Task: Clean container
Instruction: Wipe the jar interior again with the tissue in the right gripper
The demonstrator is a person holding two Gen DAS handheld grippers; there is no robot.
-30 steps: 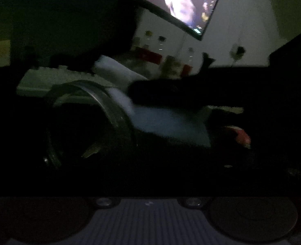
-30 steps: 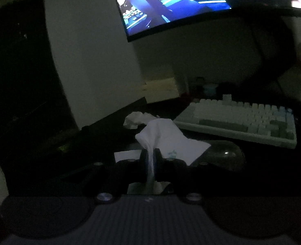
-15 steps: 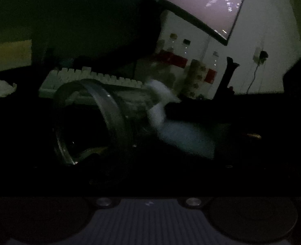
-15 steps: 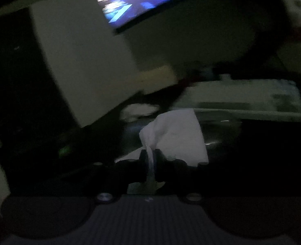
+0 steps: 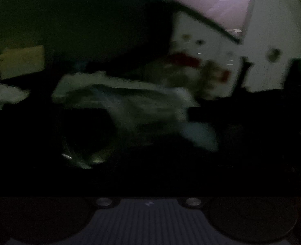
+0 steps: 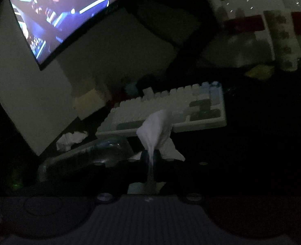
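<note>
The right tongs (image 6: 150, 157) are pinching a white tissue (image 6: 157, 126), while the left tongs' jaws are closing, too dark to tell on what. The clear jar (image 6: 101, 151) lies on its side near the desk's front edge, just before the keyboard (image 6: 170, 110). Risk is it rolls away if the tissue shoves it ungripped.

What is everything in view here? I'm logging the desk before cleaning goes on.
monitor: one, lit blue, back left
keyboard: one, white, mid-desk
container: one, clear, on its side, front left
tissue: one, white, centre
crumpled tissue: one, white, left of container
bottles: several, red labels, back right
right gripper: one, dark, shut on tissue
left gripper: one, dark, jaws closing; contents too dark to tell
</note>
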